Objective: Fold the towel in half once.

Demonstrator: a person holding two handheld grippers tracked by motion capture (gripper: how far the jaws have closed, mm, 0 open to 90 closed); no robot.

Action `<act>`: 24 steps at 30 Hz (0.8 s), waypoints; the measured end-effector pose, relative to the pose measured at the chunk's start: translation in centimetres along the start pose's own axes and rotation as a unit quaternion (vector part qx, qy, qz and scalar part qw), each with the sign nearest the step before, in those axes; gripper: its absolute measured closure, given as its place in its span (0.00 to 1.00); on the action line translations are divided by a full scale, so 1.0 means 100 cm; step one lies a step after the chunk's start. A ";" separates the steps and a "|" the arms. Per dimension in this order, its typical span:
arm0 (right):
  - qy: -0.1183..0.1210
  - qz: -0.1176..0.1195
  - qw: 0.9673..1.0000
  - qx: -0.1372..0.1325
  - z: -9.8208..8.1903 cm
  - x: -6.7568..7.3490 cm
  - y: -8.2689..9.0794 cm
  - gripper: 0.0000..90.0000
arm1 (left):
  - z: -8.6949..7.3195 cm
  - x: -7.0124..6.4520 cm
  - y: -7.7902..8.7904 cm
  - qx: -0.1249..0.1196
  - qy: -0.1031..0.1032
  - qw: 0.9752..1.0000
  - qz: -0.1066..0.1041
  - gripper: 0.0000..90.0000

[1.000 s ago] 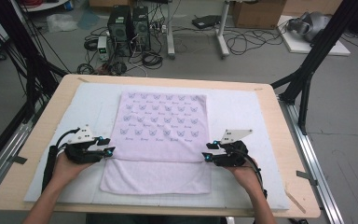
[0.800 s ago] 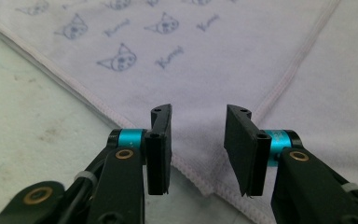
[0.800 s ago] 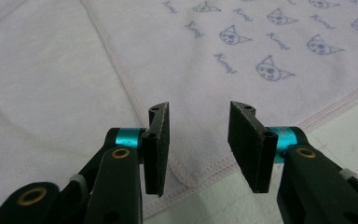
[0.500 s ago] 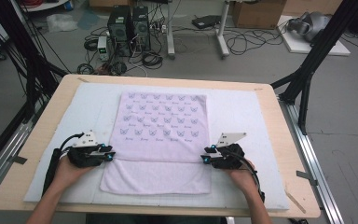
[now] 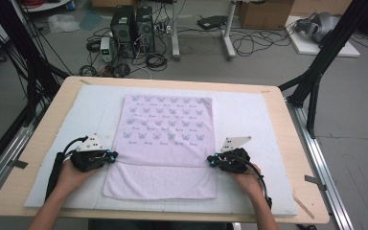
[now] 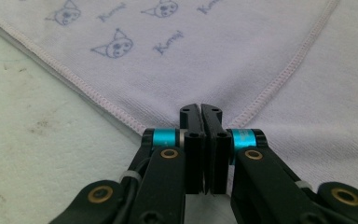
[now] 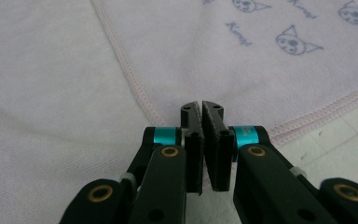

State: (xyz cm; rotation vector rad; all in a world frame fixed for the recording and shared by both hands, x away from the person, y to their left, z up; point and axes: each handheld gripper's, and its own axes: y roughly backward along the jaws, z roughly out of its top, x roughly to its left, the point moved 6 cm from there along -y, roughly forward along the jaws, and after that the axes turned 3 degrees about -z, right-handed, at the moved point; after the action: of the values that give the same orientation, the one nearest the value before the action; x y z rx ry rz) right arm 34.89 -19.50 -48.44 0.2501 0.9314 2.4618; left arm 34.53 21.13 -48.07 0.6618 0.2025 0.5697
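Pale lilac printed terry towel [image 5: 165, 143] flat on white padded mat [image 5: 249, 115]; left gripper [image 5: 109, 156] and right gripper [image 5: 212, 160] at its folded side edges, jaws just closed together, cloth pinch unclear.

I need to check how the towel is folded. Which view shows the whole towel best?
The high view: the whole towel lies flat on the white mat, its printed part folded over the plain part. The left and right gripper views give close-ups of its stitched edges near each gripper's shut jaws.
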 end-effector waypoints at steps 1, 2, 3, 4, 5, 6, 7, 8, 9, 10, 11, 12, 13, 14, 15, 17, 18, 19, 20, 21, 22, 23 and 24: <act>0.001 0.000 1.000 0.000 0.000 0.000 0.001 0.97 | 0.000 0.000 0.001 -0.001 -0.001 1.000 0.002 0.97; 0.003 -0.002 1.000 0.000 0.001 0.001 0.002 0.97 | 0.001 0.000 0.002 -0.002 0.000 1.000 0.003 0.97; 0.002 -0.002 1.000 -0.003 0.001 0.001 0.002 0.97 | 0.002 0.000 0.003 -0.003 -0.002 1.000 0.002 0.97; 0.002 -0.001 1.000 -0.007 0.002 0.001 0.003 0.97 | 0.003 0.000 0.004 -0.007 -0.002 1.000 0.004 0.97; 0.002 0.000 1.000 -0.010 0.003 0.001 0.005 0.97 | 0.004 0.000 0.005 -0.009 -0.001 1.000 0.005 0.97; 0.002 0.000 1.000 -0.015 0.003 0.000 0.006 0.97 | 0.005 0.000 0.006 -0.012 -0.001 1.000 0.005 0.97; -0.002 0.001 1.000 -0.019 0.004 0.000 0.008 0.97 | 0.006 0.000 0.006 -0.013 -0.001 1.000 0.004 0.97; -0.003 0.001 1.000 -0.023 0.004 0.000 0.009 0.97 | 0.006 0.000 0.007 -0.014 -0.001 1.000 0.004 0.97; -0.003 0.000 1.000 -0.025 0.005 -0.001 0.010 0.98 | 0.007 0.000 0.008 -0.017 0.000 1.000 0.005 0.97; -0.003 0.000 1.000 -0.026 0.006 -0.001 0.011 0.98 | 0.009 0.000 0.010 -0.020 -0.001 1.000 0.005 0.97; -0.003 0.000 1.000 -0.031 0.007 0.000 0.013 0.98 | 0.010 0.000 0.011 -0.023 0.001 1.000 0.005 0.97; -0.002 0.000 0.999 -0.036 0.009 0.000 0.014 0.98 | 0.010 0.000 0.012 -0.025 0.003 1.000 0.006 0.97; 0.001 -0.001 0.999 -0.038 0.011 0.000 0.016 0.98 | 0.011 0.001 0.014 -0.027 0.003 1.000 0.006 0.97; 0.003 -0.002 0.999 -0.040 0.012 0.000 0.017 0.98 | 0.012 0.001 0.015 -0.030 0.005 1.000 0.007 0.97; 0.004 -0.001 0.999 -0.043 0.014 0.001 0.018 0.98 | 0.013 0.001 0.015 -0.029 0.005 1.000 0.007 0.97; 0.008 0.000 0.999 -0.041 0.016 0.001 0.019 0.98 | 0.016 0.001 0.017 -0.029 0.007 1.000 0.005 0.97; 0.007 0.002 0.999 -0.041 0.018 0.001 0.021 0.98 | 0.018 0.002 0.019 -0.029 0.008 1.000 0.007 0.97; 0.007 0.002 0.999 -0.040 0.019 0.002 0.023 0.98 | 0.020 0.002 0.021 -0.032 0.009 0.999 0.008 0.97; 0.007 0.000 0.999 -0.037 0.021 0.001 0.025 0.98 | 0.023 0.001 0.024 -0.035 0.008 0.999 0.008 0.97; 0.007 -0.001 0.999 -0.039 0.023 0.001 0.028 0.98 | 0.026 0.000 0.027 -0.038 0.007 0.999 0.007 0.97; 0.006 -0.003 0.999 -0.042 0.025 0.001 0.032 0.98 | 0.028 -0.002 0.031 -0.040 0.005 0.999 0.008 0.97; 0.006 -0.003 0.999 -0.049 0.028 0.002 0.036 0.98 | 0.031 -0.005 0.034 -0.041 0.001 0.999 0.009 0.97; 0.006 -0.001 0.999 -0.054 0.030 0.003 0.040 0.98 | 0.032 -0.007 0.038 -0.040 -0.005 0.999 0.009 0.97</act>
State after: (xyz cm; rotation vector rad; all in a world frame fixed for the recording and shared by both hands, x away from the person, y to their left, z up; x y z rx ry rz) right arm 34.08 -20.21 -43.48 0.1993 0.8006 2.5050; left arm 33.42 21.52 -43.12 0.5891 0.1642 0.5899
